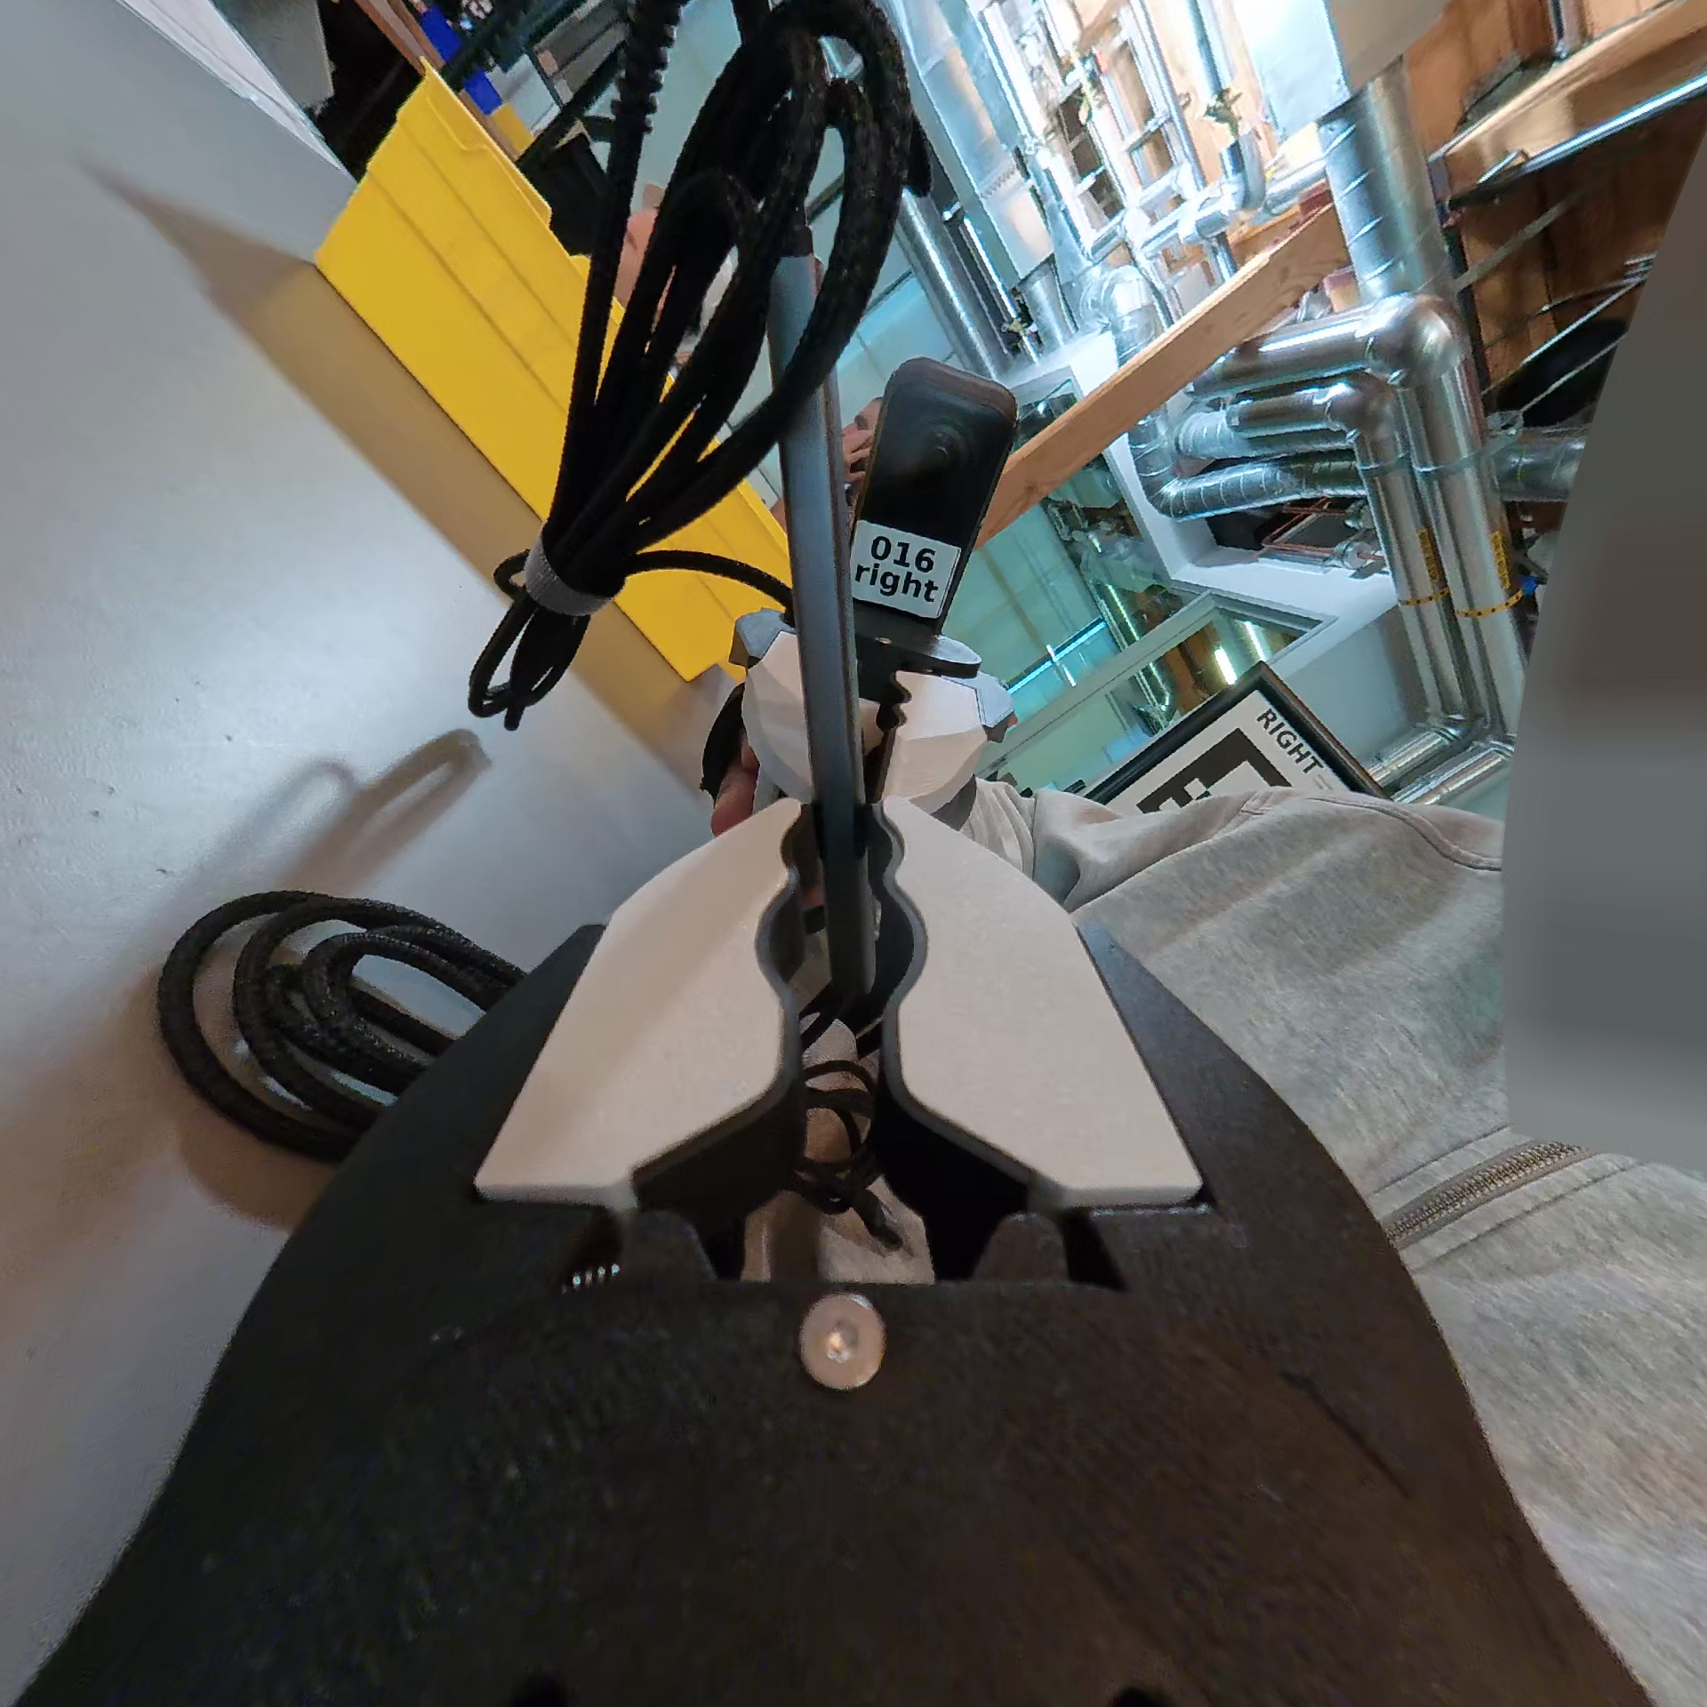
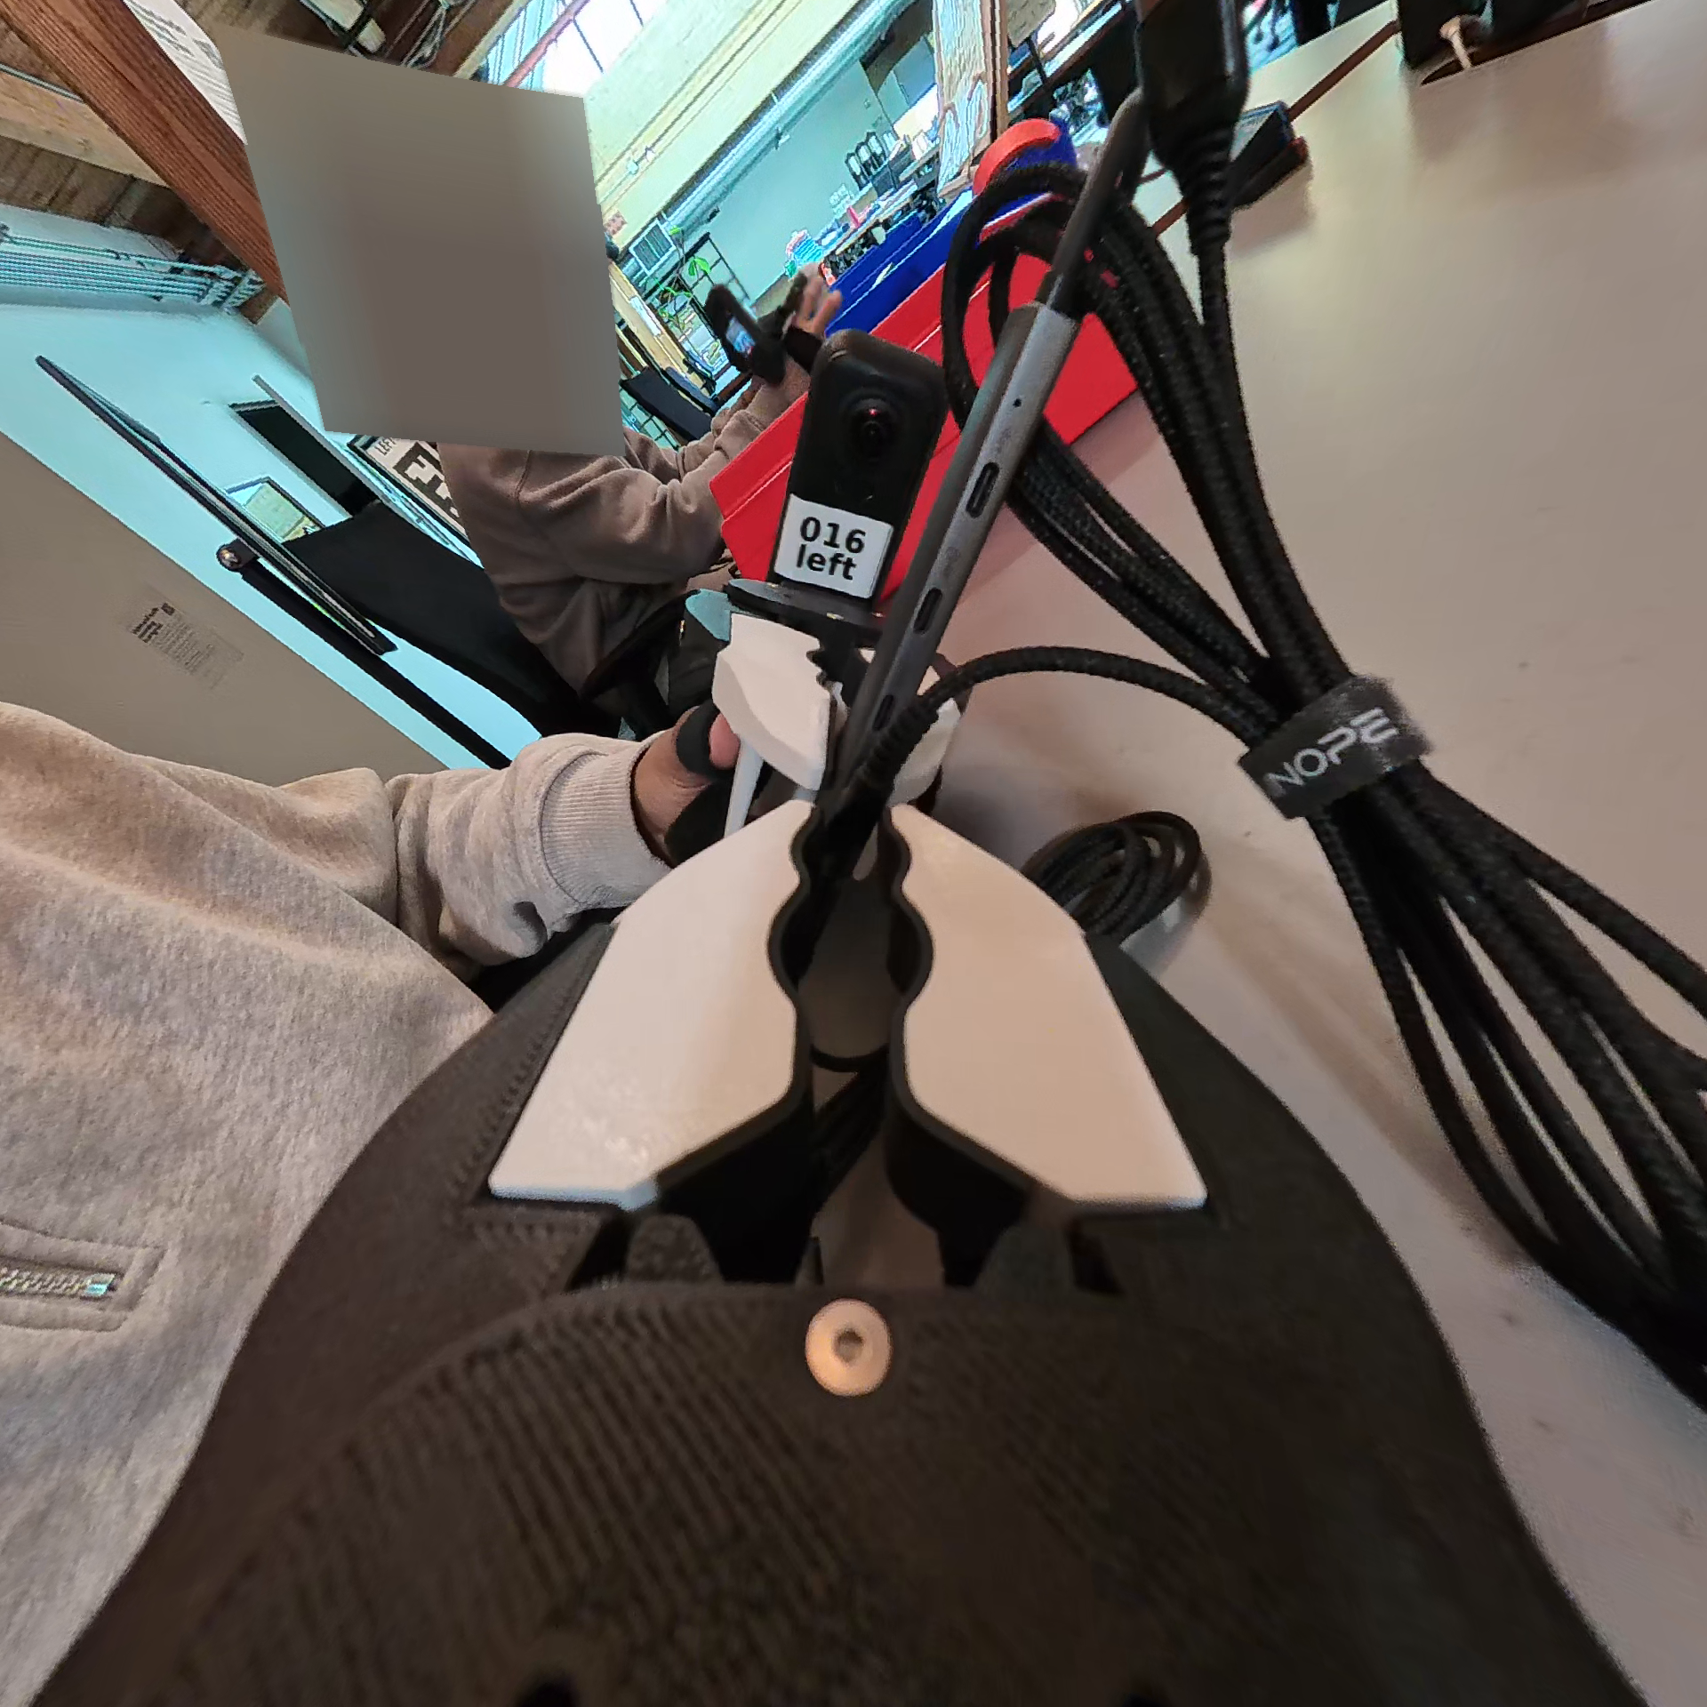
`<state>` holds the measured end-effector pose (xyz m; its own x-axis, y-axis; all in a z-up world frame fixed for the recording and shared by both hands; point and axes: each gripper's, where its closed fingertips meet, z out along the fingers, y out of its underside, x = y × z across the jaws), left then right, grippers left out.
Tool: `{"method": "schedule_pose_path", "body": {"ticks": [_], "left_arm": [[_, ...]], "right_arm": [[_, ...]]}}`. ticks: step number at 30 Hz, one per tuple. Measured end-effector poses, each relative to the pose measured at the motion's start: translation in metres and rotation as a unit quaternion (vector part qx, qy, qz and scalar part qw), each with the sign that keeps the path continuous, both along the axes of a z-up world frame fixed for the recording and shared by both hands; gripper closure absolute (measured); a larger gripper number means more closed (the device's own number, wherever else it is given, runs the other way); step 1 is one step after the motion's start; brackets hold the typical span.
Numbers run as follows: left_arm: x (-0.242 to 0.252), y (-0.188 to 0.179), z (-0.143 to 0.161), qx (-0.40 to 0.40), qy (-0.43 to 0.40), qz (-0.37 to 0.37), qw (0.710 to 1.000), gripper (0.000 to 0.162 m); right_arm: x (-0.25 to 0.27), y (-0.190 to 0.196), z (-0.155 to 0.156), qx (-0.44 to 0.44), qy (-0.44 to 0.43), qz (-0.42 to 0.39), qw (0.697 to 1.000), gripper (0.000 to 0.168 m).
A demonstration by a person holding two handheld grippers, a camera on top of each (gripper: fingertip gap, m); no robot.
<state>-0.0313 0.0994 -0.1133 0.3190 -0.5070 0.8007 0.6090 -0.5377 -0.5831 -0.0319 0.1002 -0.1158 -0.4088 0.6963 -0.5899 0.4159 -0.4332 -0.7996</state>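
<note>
My left gripper is shut on a slim grey hub, seen edge-on and standing up between its white fingers. A bundle of black braided cable with a grey strap hangs from the hub's top. My right gripper faces the left one and is shut on the black braided cable at the lower end of the hub. The cable bundle, bound by a black strap, lies to the right. Each gripper shows in the other's view, just behind the hub.
A second coil of black cable lies on the pale table. Yellow bins stand along one table edge, and a red bin and a blue bin along another. Grey sleeves hold the grippers. Another person sits behind. My two grippers' fingertips are within a few centimetres of each other.
</note>
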Motion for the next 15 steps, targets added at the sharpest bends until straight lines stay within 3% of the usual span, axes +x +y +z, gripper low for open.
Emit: {"method": "schedule_pose_path", "body": {"ticks": [15], "left_arm": [[0.015,-0.005,-0.011,-0.024,0.034,-0.026,0.999,0.153]], "right_arm": [[0.004,-0.002,-0.005,-0.020,-0.017,0.008,1.000,0.159]]}}
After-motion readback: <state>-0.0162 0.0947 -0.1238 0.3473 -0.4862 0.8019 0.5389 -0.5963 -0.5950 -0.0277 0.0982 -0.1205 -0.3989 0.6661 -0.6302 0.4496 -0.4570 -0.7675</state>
